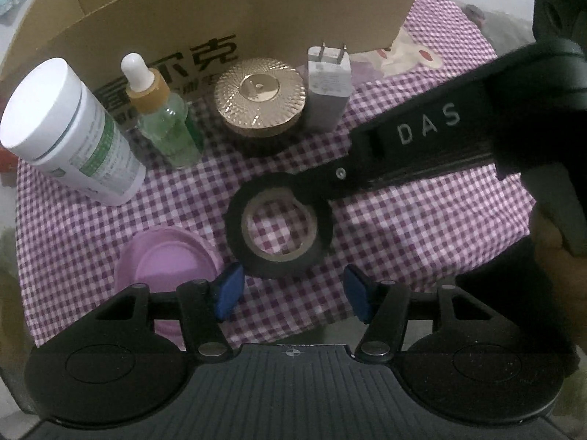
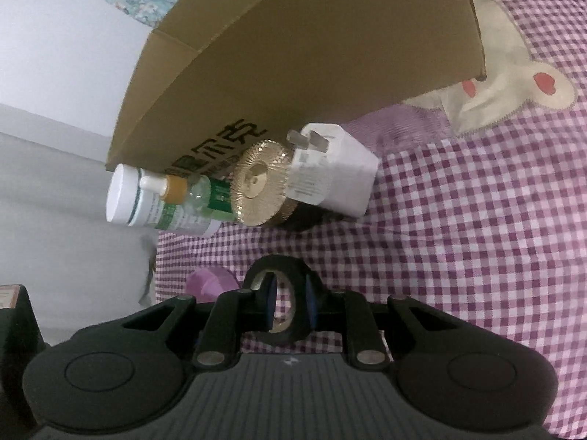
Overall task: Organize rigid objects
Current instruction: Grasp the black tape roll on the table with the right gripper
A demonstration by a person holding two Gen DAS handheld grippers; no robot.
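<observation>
The black tape roll point(image 2: 280, 302) sits pinched in the right gripper point(image 2: 290, 306): one blue pad point(image 2: 269, 302) is inside the cardboard core, the other against the outer black face, so the jaws are nearly closed on the roll's wall. From the left wrist view the same tape roll point(image 1: 279, 227) lies almost flat over the purple checked cloth point(image 1: 403, 227), with the right gripper's black finger reaching in from the right and gripping its far right edge; whether the roll rests on the cloth or is raised just off it cannot be told.

The left gripper point(image 1: 293, 293) has its jaws spread wide and holds nothing; its blue pads point(image 1: 229, 289) flank the near edge of the roll without touching it. Just to the left of that gripper's left pad lies a pink lid point(image 1: 165, 260), partly hidden behind the finger.

Beyond the roll, ahead of both grippers, a row of things stands along the foot of a cardboard box point(image 1: 234, 7) with dark printed characters. From left to right in the left wrist view: a white tube point(image 1: 69, 128) with a green label, a dropper bottle point(image 1: 165, 117) with a white bulb and tan collar, a round gold-lidded jar point(image 1: 260, 101), and a white wall charger point(image 1: 328, 88) standing with its prongs up. Further right, past the box's corner, a cream rabbit patch point(image 2: 513, 88) is sewn onto the cloth.
</observation>
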